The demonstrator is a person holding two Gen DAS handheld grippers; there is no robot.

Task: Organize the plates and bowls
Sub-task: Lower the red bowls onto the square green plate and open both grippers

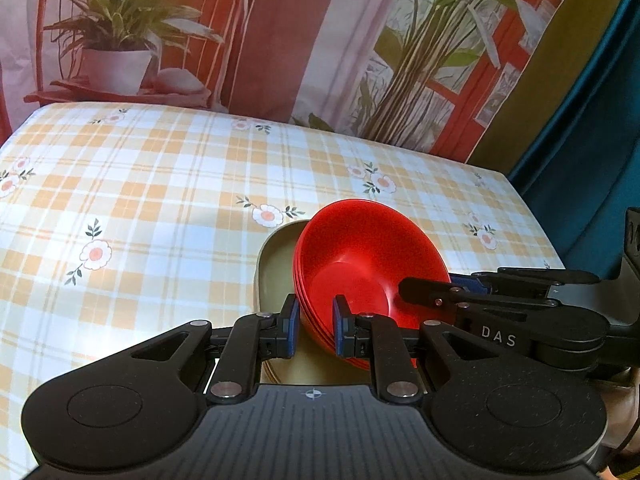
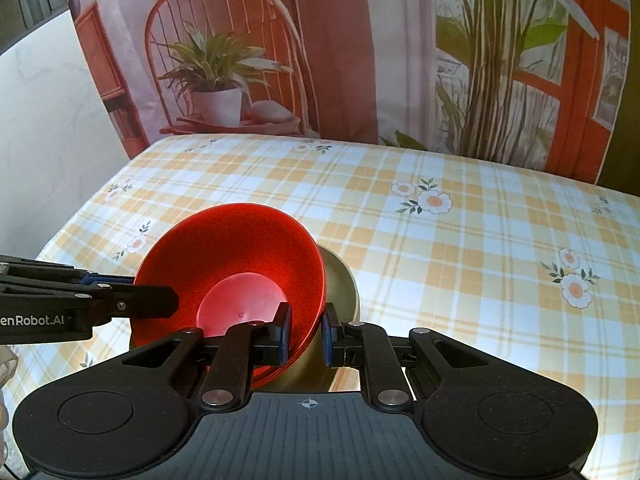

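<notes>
1. Near the front edge of the checked tablecloth, a nested stack of red bowls sits tilted over a beige dish of olive tint, whose own shape is mostly hidden.
2. Left gripper pinches the stack's rim on the left side, one pad inside the bowl and one outside.
3. Right gripper does the same on the opposite rim, jaws nearly together with the red wall between them (the beige dish shows just behind its outer pad).
4. Judging by the tilt and the double grip, the step in hand is setting the red bowls down into or onto the beige dish.
5. Next, the stack likely needs levelling so it seats flat, then both grips released together; letting go on one side first could tip the stack off the dish.
</notes>
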